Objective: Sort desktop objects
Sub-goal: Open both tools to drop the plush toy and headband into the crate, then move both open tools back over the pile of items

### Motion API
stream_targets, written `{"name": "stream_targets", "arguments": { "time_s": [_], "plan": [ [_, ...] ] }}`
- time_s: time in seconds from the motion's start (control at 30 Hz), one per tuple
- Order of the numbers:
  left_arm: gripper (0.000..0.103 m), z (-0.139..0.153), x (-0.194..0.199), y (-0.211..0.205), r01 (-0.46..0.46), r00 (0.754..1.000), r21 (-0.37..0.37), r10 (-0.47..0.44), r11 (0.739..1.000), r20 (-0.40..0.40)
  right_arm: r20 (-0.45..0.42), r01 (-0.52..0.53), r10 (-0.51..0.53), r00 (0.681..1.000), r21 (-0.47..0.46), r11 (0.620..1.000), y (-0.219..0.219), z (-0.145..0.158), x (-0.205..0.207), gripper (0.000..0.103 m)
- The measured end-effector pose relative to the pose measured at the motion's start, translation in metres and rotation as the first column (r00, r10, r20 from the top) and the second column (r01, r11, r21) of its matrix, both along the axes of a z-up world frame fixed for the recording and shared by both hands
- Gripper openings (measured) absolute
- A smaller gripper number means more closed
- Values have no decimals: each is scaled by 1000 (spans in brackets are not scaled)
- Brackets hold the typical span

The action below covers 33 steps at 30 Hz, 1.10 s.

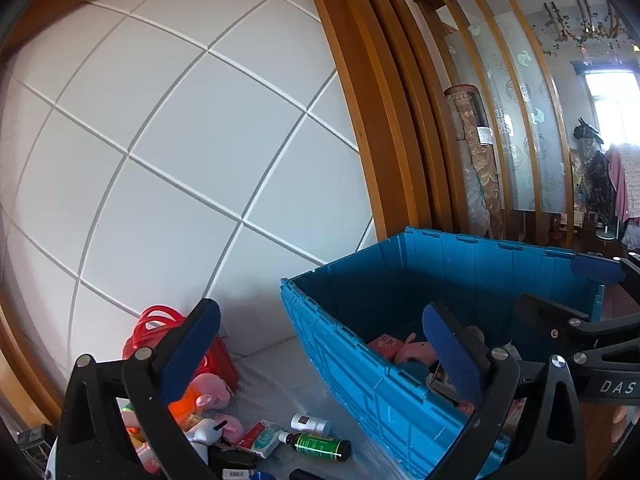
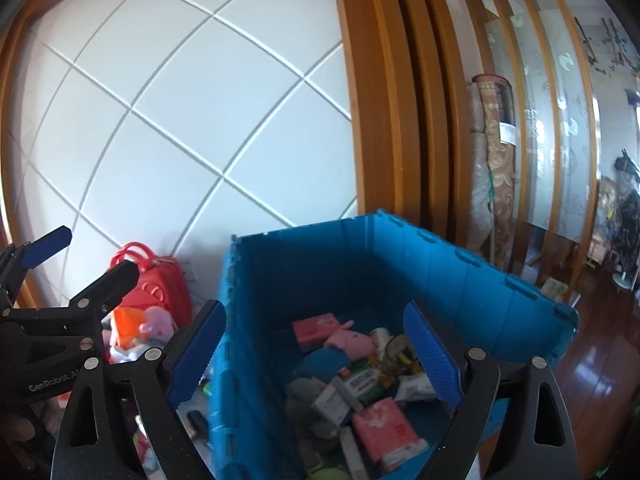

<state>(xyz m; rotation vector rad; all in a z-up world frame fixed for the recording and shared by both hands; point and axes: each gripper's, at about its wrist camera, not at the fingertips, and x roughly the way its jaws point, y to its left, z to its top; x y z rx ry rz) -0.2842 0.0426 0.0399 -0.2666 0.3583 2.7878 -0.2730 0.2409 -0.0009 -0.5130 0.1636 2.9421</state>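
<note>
Right wrist view: right gripper (image 2: 316,354) tilts slightly down over the crate (image 2: 440,268), jaws wide, empty; left gripper (image 1: 320,356) likewise gapes empty at its near wall.

Each handheld gripper has a black, matte frame of triangular link arms with cut-out openings, joined by round silver pivot screws. The left gripper (image 1: 320,356) and the right gripper (image 2: 316,356) both carry flat blue pads; the right gripper's pads are ribbed. White lettering marks the bodies: "DAS" on one, "GenRobot.AI" on the other.
</note>
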Motion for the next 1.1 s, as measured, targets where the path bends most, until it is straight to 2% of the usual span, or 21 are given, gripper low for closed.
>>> {"name": "stream_targets", "arguments": {
  "time_s": [0.27, 0.43, 0.63, 0.73, 0.9, 1.1],
  "plan": [
    [103, 1, 24, -80, -43, 999, -10, 43, 999, -3, -15, -41, 41, 999, 2, 999, -80, 4, 26, 97],
    [103, -7, 34, -125, -72, 997, -28, 72, 997, -8, -9, -67, 67, 998, -2, 998, -126, -5, 39, 98],
    [103, -32, 40, -188, -192, 981, -55, 193, 980, 18, 32, -138, 138, 990, -5, 990, -160, -27, 47, 99],
    [103, -45, 49, -223, -280, 960, -55, 281, 958, 7, 42, -186, 186, 982, -8, 982, -171, -36, 45, 100],
    [103, -70, 67, -271, -416, 909, -67, 418, 907, 11, 86, -274, 272, 958, 12, 962, -189, -57, 39, 101],
    [103, -113, 90, -305, -529, 840, -67, 533, 846, 101, 168, -373, 367, 915, 5, 928, -200, -90, 30, 101]
  ]
}}
